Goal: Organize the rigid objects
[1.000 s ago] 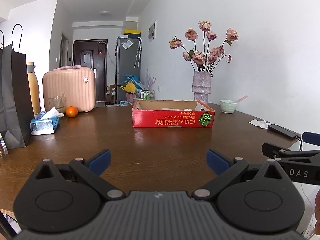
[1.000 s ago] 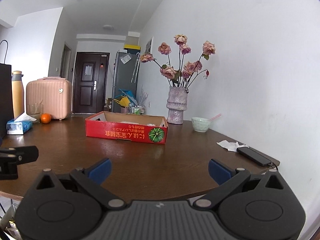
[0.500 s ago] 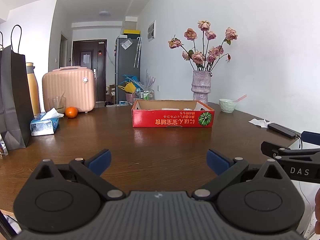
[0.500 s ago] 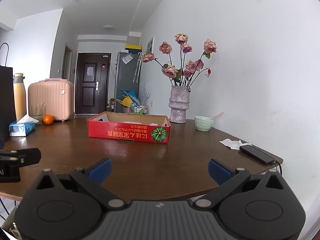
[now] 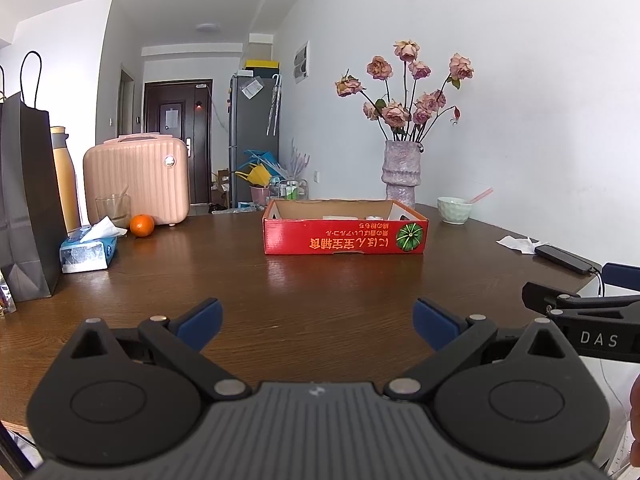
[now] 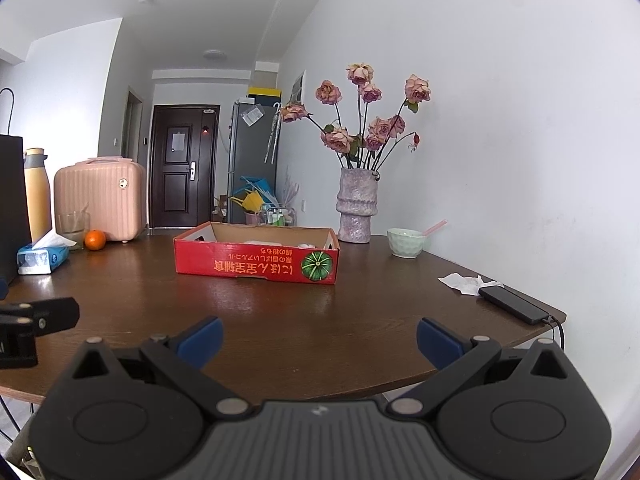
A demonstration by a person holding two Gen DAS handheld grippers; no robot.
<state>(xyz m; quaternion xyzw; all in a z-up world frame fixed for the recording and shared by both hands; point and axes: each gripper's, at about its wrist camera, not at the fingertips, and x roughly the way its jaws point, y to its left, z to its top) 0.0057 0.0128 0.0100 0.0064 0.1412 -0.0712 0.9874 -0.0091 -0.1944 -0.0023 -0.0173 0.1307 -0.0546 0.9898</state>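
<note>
Left wrist view: left gripper (image 5: 316, 318) and right gripper (image 6: 318, 338) hovering w/ jaws apart, holding nothing. Red box (image 5: 344, 232) sitting mid-table (image 5: 280, 292), pale items lying inside, unidentifiable. Progress: fitting either start or finish, can't tell.

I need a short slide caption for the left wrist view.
Open left gripper above the wooden table, facing a red cardboard box.
</note>
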